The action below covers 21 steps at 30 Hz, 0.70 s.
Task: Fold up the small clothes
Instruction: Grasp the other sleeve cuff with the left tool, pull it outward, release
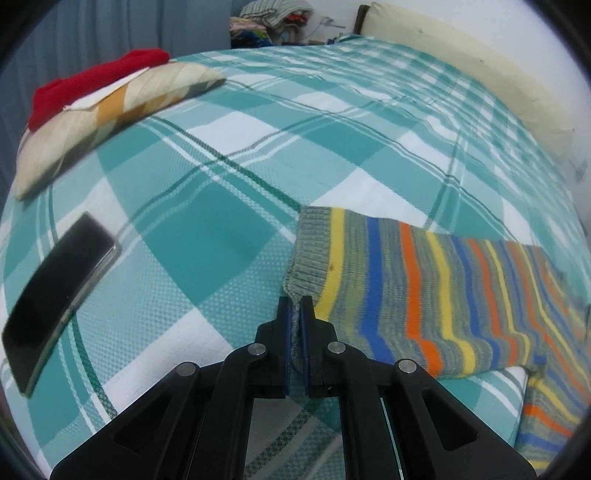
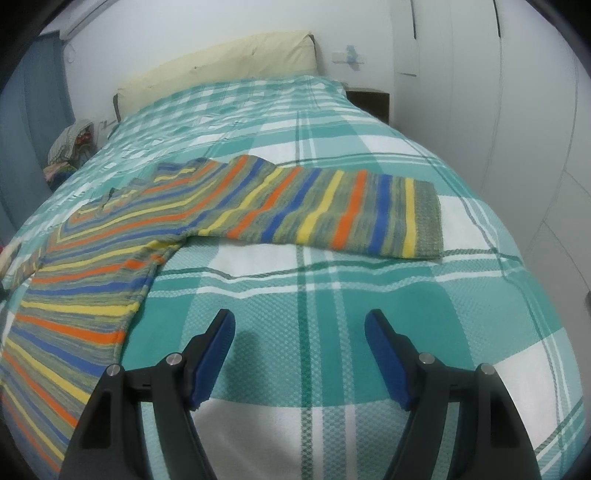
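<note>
A small striped knit sweater [image 2: 110, 258] in grey, yellow, blue and orange lies spread on the teal plaid bed [image 2: 332, 295]. One sleeve [image 2: 332, 214] stretches out to the right in the right wrist view. My left gripper [image 1: 294, 301] is shut on the grey ribbed cuff [image 1: 306, 254] of the other sleeve [image 1: 424, 288], which lies flat on the bed. My right gripper [image 2: 299, 325] is open and empty, low over bare bedspread, in front of the sweater's body and the outstretched sleeve.
A black phone [image 1: 55, 299] lies on the bed at left. A beige patterned cushion [image 1: 110, 114] with a red garment [image 1: 92, 85] on it sits at far left. A cream headboard [image 2: 221, 62] and a clothes pile [image 1: 273, 18] are beyond the bed.
</note>
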Motion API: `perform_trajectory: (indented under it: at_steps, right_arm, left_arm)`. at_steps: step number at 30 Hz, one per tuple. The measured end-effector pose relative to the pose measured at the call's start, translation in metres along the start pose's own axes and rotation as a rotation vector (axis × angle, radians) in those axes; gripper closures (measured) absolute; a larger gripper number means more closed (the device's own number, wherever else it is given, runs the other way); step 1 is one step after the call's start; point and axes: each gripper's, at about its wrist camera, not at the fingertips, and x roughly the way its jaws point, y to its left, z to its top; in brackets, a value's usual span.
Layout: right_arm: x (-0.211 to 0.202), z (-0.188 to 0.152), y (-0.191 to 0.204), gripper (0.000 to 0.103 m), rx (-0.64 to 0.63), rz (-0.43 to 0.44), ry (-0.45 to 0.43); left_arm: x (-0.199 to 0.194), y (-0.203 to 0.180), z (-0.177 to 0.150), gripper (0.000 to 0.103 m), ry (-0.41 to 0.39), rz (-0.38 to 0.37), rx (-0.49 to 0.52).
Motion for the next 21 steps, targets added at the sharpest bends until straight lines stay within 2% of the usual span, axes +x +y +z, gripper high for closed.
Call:
perform_trajectory:
  at_steps: [3, 7, 9, 10, 11, 13, 16, 21]
  right_arm:
    - [0.007, -0.001, -0.003, 0.031, 0.010, -0.010, 0.017]
    - [0.010, -0.002, 0.002, 0.028, -0.012, -0.024, 0.022]
    - [0.011, -0.003, 0.006, 0.023, -0.027, -0.029, 0.022]
    - [0.011, -0.003, 0.007, 0.021, -0.035, -0.031, 0.023]
    - [0.012, -0.003, 0.008, 0.020, -0.041, -0.035, 0.023]
    - [0.011, -0.003, 0.009, 0.020, -0.046, -0.041, 0.021]
    - [0.008, -0.002, 0.009, 0.020, -0.043, -0.047, 0.004]
    - [-0.008, -0.001, 0.015, 0.019, -0.080, -0.081, -0.082]
  left_arm:
    - [0.001, -0.002, -0.001, 0.100, 0.001, 0.004, 0.017]
    - [0.000, -0.001, -0.001, 0.092, 0.003, -0.004, 0.014]
    - [-0.003, -0.002, -0.001, 0.068, 0.004, -0.019, 0.014]
    - [-0.006, -0.002, -0.002, 0.043, 0.000, -0.024, 0.015]
    - [-0.009, -0.002, -0.002, 0.027, -0.010, -0.021, 0.015]
    - [-0.019, -0.002, -0.003, 0.024, -0.047, -0.029, 0.014]
    - [-0.030, 0.000, -0.003, 0.023, -0.079, -0.041, 0.012]
    - [-0.053, 0.008, -0.002, 0.021, -0.176, -0.027, -0.023]
